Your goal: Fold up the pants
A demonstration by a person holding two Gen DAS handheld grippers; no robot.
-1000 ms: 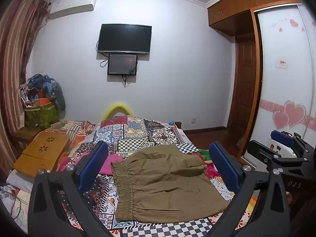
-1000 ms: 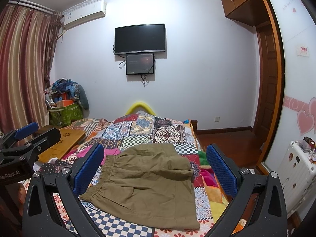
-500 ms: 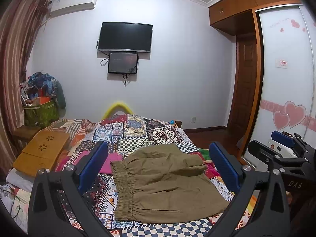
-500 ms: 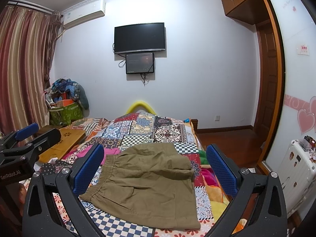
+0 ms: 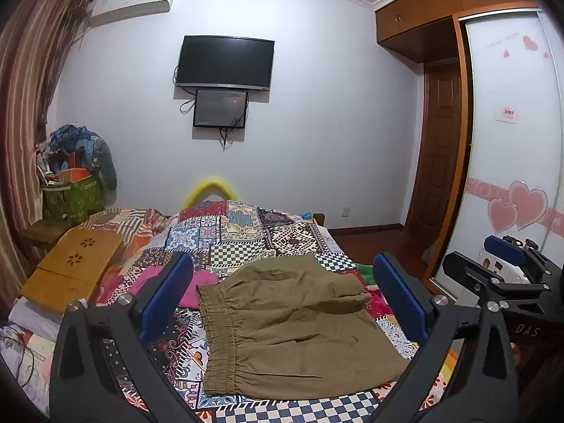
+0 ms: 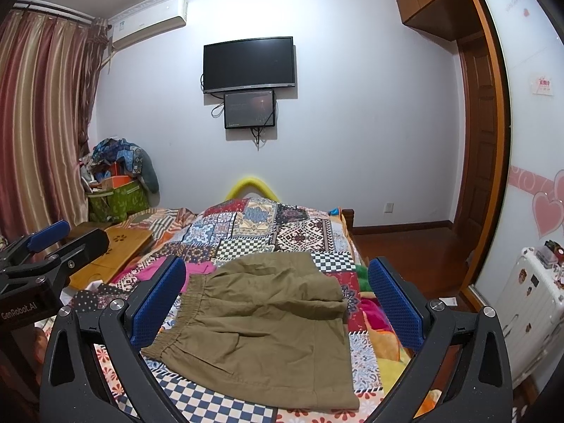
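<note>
Pants (image 5: 296,331) on bed (image 5: 246,236), one leg folded over; both grippers, left (image 5: 282,303) & right (image 6: 278,303), spread, empty — more folds left.

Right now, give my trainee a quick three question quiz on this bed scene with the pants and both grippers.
1. True or false: the left gripper is shut on the khaki pants.
2. The pants' elastic waistband lies toward which gripper's side: A left, B right?
3. Fill in: the pants lie on a patchwork ____.

Key: 1 false, both it and the right gripper are open and empty. 2 A. 3 quilt.
</note>
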